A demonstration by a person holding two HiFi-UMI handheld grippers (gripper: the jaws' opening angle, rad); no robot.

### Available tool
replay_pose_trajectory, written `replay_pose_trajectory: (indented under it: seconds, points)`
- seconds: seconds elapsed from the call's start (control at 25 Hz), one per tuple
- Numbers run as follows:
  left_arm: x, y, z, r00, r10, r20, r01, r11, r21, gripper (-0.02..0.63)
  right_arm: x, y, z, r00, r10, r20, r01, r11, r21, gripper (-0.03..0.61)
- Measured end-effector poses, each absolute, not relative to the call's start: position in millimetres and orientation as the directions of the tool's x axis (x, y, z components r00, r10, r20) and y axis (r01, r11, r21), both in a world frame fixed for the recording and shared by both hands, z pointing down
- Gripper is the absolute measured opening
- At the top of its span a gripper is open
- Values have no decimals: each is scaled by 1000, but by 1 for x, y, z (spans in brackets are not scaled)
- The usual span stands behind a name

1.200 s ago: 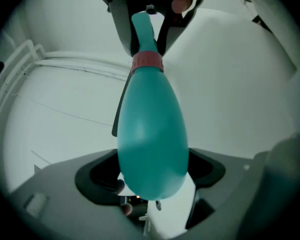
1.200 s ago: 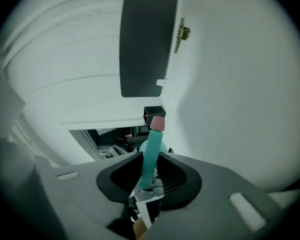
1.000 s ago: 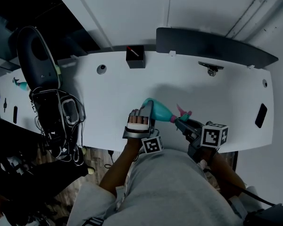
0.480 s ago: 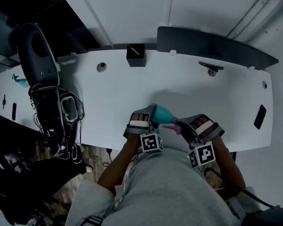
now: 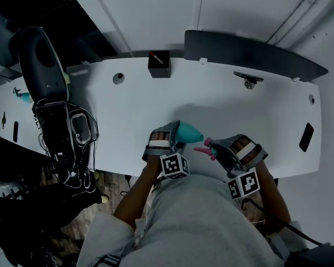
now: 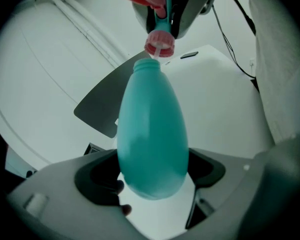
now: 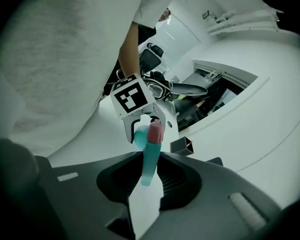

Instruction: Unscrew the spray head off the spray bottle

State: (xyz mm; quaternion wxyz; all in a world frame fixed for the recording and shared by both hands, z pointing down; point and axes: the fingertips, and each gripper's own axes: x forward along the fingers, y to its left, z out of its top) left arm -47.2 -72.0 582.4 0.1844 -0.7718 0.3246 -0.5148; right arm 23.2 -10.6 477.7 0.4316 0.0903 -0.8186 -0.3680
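My left gripper (image 5: 174, 136) is shut on the round base of the teal spray bottle (image 5: 189, 132), which lies tilted above the white table's (image 5: 139, 110) front edge. In the left gripper view the bottle (image 6: 151, 134) fills the jaws and its bare neck (image 6: 147, 66) points away. My right gripper (image 5: 212, 148) is shut on the spray head (image 5: 205, 147). Its pink collar (image 6: 159, 43) hangs just beyond the neck, apart from it. In the right gripper view the teal stem of the head (image 7: 149, 160) sits between the jaws, the collar (image 7: 156, 130) facing the left gripper (image 7: 140, 129).
A small black box (image 5: 158, 64) with a red stick stands at the table's back edge, next to a long dark panel (image 5: 250, 52). A metal fitting (image 5: 247, 81) and a flat black object (image 5: 306, 137) lie to the right. A chair (image 5: 42, 71) with cables stands at the left.
My right gripper has rolled over, its marker cube swinging down toward me. The spray head, earlier against the bottle's neck, now sits apart from it. The left gripper sank slightly.
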Motion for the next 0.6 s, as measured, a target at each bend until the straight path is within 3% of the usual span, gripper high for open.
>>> replay_pose_trajectory:
  seconds: [0.24,0.44,0.6]
  points:
    - [-58,-79,578,248,-713,656,-412,-691,-594,400,24,-10,461,-679,-456,576,16,775,632,91]
    - [-83,-84,572,216,-739,638,-580,-623,-525,402,46,-13,444,-719,-494,489,-202,822,533,91]
    - [-115,-83,573,180,-752,634,-721,-539,-435,402,83,-20,445,-668,-561,488,-360,818,448,91]
